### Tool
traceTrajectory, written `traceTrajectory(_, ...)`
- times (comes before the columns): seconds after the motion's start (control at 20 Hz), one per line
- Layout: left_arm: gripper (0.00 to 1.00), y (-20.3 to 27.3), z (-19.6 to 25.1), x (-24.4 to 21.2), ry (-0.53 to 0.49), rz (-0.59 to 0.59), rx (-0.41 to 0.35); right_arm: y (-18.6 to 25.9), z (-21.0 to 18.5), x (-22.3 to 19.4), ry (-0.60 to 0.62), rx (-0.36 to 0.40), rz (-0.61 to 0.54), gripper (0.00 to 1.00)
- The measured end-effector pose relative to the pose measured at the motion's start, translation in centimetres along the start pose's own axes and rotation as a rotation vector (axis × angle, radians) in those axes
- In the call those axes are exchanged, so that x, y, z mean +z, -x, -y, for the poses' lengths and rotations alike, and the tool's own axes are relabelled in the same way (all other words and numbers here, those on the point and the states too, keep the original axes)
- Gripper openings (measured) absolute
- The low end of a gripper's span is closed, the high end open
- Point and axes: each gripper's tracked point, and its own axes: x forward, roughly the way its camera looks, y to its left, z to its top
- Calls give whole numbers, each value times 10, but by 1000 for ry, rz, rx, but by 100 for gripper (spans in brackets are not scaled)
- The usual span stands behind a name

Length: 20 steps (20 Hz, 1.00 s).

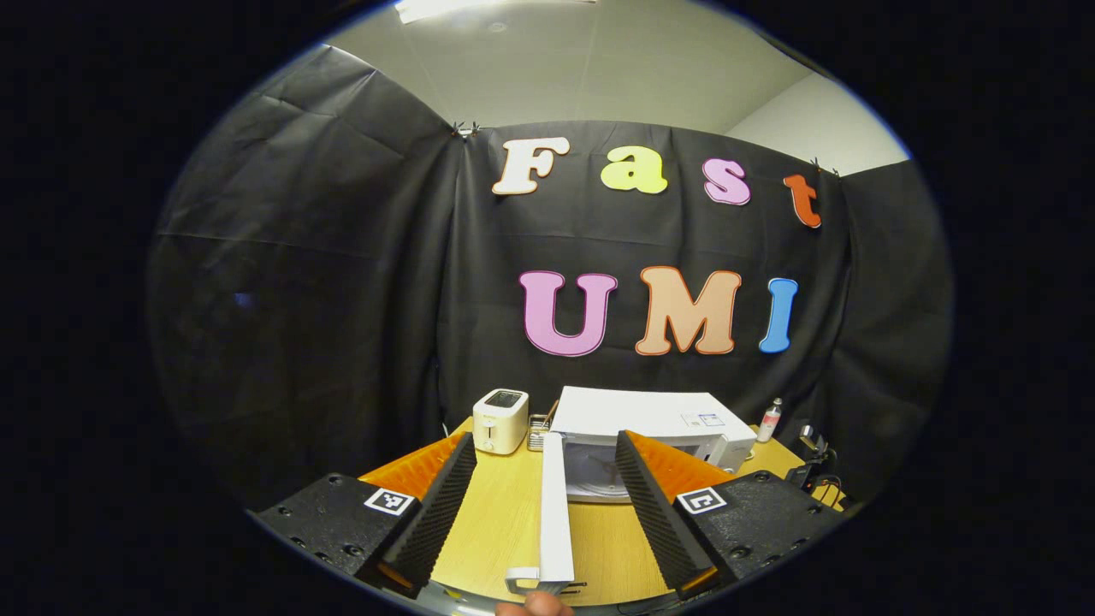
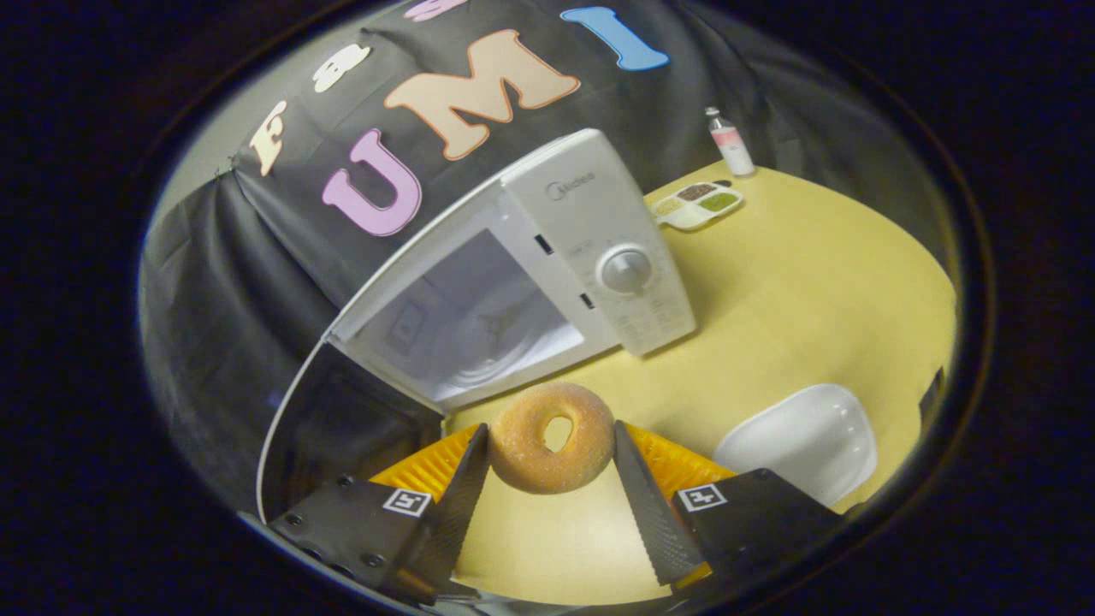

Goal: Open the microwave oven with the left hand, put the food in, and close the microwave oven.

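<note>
While gripped on both sides by the right hand-held gripper (image 2: 552, 458), hangs the doughnut (image 2: 552, 438) just before the open microwave (image 2: 513, 274), above the tabletop (image 2: 796, 282). Reads "Midea" on the control panel. Beside, a white plate (image 2: 800, 441). Spread wide and holding nothing, the left hand-held gripper (image 1: 547, 505), straddling the swung-out door (image 1: 556, 513); toaster (image 1: 500, 421) near.
</note>
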Motion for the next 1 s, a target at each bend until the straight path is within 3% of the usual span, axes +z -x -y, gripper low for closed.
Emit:
traceTrajectory(0.15,96,3,-2,-7,15,-8,0,-25,-36,0,-124,43,-1,82)
traceTrajectory(0.2,96,4,-5,-7,20,-9,5,-35,-45,5,-161,47,17,88)
traceTrajectory(0.55,93,14,-33,-8,-7,17,27,-99,-80,28,-347,2,163,87)
traceTrajectory(0.75,95,13,-48,-13,-18,10,33,-132,-88,44,-329,-25,276,86)
traceTrajectory(0.8,96,14,-51,-13,-26,10,38,-140,-87,44,-334,-32,289,77)
traceTrajectory(1.0,96,10,-59,-9,-44,30,40,-161,-83,51,-313,-59,361,76)
